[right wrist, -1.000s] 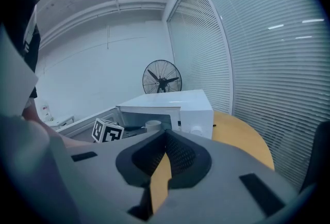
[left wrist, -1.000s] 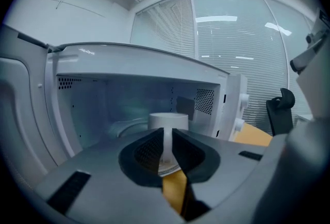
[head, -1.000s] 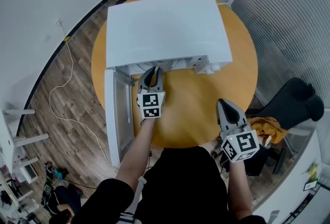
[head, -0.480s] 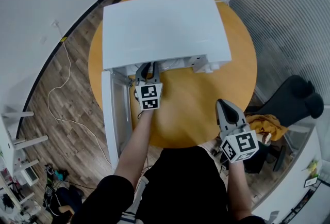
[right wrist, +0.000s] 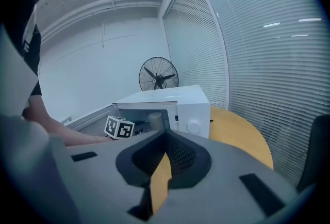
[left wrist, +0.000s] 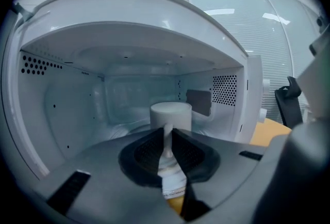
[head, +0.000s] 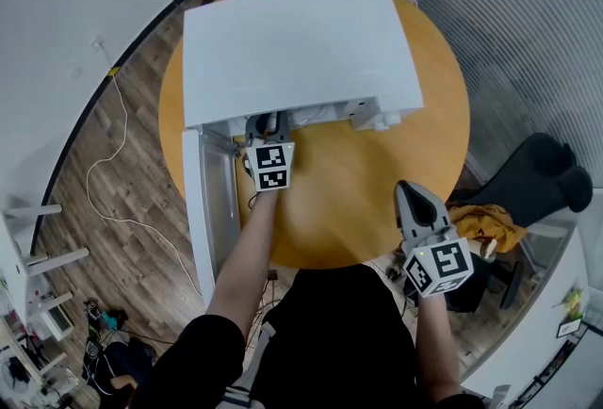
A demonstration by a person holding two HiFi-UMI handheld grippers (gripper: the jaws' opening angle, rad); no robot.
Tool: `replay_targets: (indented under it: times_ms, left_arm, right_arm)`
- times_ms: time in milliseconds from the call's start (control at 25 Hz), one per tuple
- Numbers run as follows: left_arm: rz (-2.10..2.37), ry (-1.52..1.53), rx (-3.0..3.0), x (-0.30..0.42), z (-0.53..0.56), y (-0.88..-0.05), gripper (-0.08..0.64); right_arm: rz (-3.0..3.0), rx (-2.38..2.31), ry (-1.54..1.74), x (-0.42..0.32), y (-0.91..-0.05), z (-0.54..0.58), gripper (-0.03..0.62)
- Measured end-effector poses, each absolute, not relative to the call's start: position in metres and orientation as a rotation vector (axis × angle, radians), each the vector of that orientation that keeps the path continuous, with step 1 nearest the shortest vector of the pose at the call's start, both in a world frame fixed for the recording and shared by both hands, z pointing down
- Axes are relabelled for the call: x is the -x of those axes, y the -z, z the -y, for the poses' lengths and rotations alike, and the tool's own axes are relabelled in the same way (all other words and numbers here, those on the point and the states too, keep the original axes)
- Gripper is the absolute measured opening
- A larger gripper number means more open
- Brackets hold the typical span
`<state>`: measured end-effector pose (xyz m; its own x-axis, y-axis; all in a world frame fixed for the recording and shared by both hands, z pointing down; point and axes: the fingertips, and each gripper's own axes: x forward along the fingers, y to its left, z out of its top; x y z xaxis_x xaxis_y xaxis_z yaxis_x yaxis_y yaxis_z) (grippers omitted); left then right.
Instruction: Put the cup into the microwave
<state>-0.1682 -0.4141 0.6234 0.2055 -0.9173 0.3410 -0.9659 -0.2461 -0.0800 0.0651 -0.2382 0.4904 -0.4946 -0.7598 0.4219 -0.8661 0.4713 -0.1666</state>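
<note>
Left claw (left wrist: 166,139) pinches handle of white cylindrical cup (left wrist: 170,114), cup straight ahead inside open white microwave (left wrist: 67,104); right claw (right wrist: 165,141) closed, empty, well back.

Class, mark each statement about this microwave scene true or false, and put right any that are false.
1. The microwave has its door open. True.
2. The left claw grips the cup by its handle. True.
3. The cup stands on the table outside the microwave. False: it is held inside the microwave's cavity.
4. The right claw holds a spoon. False: it is shut with nothing in it, away from the microwave.
5. The table is square and white. False: it is round and orange-brown.
</note>
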Motion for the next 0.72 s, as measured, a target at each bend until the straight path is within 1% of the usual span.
replay_targets:
  times_ms: [360,480,720]
  left_arm:
    - [1.803,-0.498,-2.300,0.166,0.419,-0.627,0.046]
    - [1.797,-0.477,-2.283,0.167,0.414,-0.627,0.078]
    - [1.812,-0.476,-2.252,0.170,0.407,-0.626,0.087]
  right_arm:
    - [2.437,-1.406,-0.520,-0.067,-0.488,0.232,0.009]
    - [2.436,-1.415,-0.520,-0.069,-0.486,0.228,0.009]
    - [2.430,-1.431,-0.540,-0.074,-0.490,0.219,0.009]
